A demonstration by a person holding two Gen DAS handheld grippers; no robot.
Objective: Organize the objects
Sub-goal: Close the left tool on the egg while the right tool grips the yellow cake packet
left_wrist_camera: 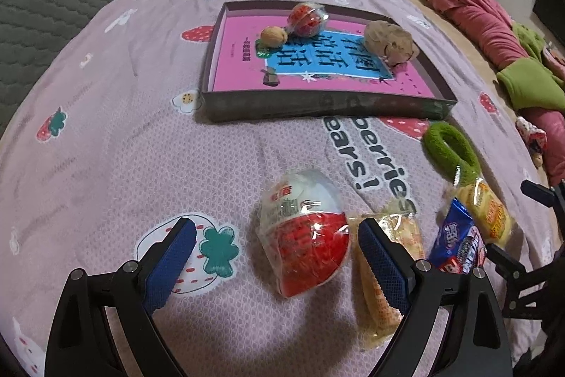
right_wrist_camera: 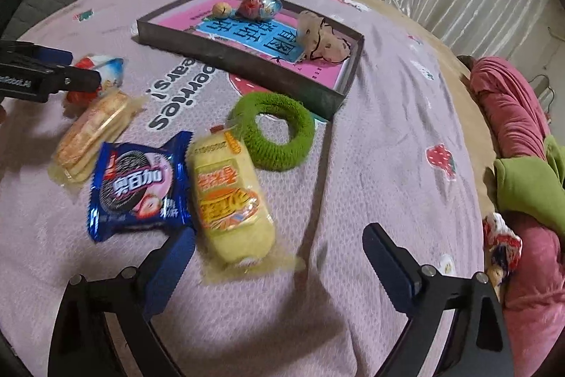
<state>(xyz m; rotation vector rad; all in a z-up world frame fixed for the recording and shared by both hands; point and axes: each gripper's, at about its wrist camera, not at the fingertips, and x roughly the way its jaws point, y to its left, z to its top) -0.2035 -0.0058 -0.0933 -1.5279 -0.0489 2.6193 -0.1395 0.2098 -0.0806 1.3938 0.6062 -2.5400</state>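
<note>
2 wrapped eggs show for me: 1 red-and-white egg on the bedspread between my left hand-held gripper's wide-open jaws, untouched, and 1 second egg in the tray. That tray also carries 1 walnut and 1 spotted cloth pouch.

Loose on the bed I count 3 snack packs: 1 cracker pack, 1 blue cookie pack, 1 yellow cake pack, plus 1 green ring near the tray's corner.

My right hand-held gripper hangs open and empty, the yellow pack's end between its jaws. Bare spread lies open on its right.
</note>
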